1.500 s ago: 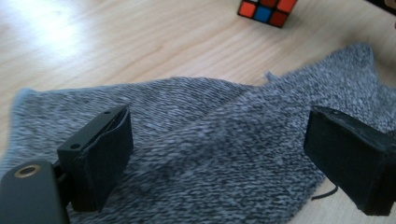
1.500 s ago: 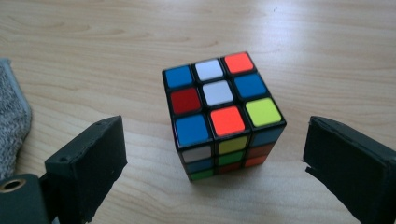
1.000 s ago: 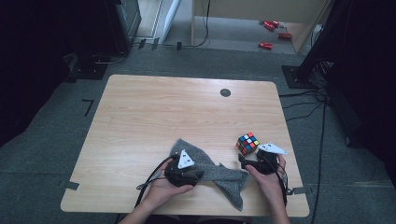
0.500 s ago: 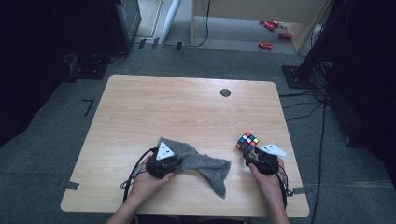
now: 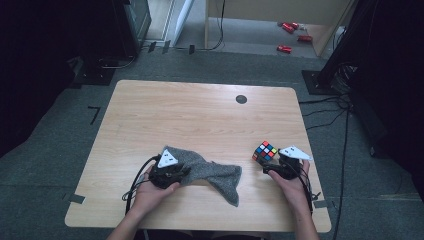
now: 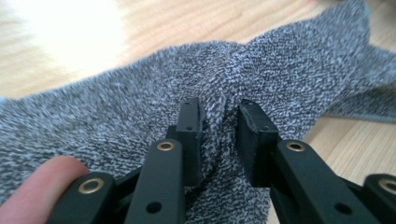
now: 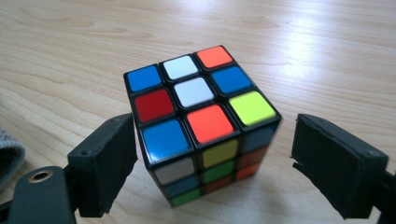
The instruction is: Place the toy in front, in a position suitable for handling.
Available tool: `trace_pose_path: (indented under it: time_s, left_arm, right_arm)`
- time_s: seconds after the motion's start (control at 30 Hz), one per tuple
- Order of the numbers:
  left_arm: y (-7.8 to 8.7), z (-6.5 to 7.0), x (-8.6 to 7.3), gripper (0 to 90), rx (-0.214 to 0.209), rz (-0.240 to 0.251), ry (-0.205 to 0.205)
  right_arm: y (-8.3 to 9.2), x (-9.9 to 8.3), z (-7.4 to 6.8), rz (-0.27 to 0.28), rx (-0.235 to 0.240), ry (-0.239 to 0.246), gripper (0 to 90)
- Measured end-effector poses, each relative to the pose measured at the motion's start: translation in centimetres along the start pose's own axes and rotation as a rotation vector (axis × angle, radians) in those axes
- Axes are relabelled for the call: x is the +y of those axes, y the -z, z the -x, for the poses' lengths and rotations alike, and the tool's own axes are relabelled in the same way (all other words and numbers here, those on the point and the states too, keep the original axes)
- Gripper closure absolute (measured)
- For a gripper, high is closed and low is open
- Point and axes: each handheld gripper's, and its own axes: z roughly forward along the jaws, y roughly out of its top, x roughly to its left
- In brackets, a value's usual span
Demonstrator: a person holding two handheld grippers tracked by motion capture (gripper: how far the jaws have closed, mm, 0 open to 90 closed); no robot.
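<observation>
My left gripper [image 6: 217,121] pinches the sock [image 6: 280,70] lower left; cube [image 7: 201,121] sits between my right gripper's [image 7: 212,163] just-reopened jaws.

The cloth [image 6: 261,79] was a speckled knit of dark grey and white, with no other pattern. The puzzle cube [image 7: 201,121] had a black frame; its top face showed blue, white and orange squares at twelve o'clock, red, white and blue across the middle, and blue, orange and yellow-green at six. The table [image 5: 200,115] was pale wood grain with one small dark disc [image 5: 241,99]. The gripper pads [image 7: 105,161] were black.
</observation>
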Motion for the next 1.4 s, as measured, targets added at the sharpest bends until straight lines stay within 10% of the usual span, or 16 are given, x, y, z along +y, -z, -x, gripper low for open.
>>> trace_pose_path:
  time_s: [0.4,0.8,1.03,1.4]
  left_arm:
    - [-0.5,0.2,-0.2,64.7,-0.008,-0.024,0.004]
    - [-0.3,0.4,0.0,54.5,-0.020,-0.012,0.014]
    - [-0.2,1.2,0.8,44.7,-0.061,0.014,0.011]
    - [-2.2,4.0,1.8,19.4,-0.025,-0.031,-0.078]
  right_arm:
    - [0.4,-0.2,-1.6,-0.046,0.003,0.064,15.5]
    - [-0.9,-0.6,-1.7,-0.064,-0.068,-0.065,14.3]
    - [-2.0,-0.3,-2.6,-0.086,-0.095,-0.041,27.5]
    - [-2.4,-0.2,-2.9,-0.123,-0.141,-0.042,29.0]
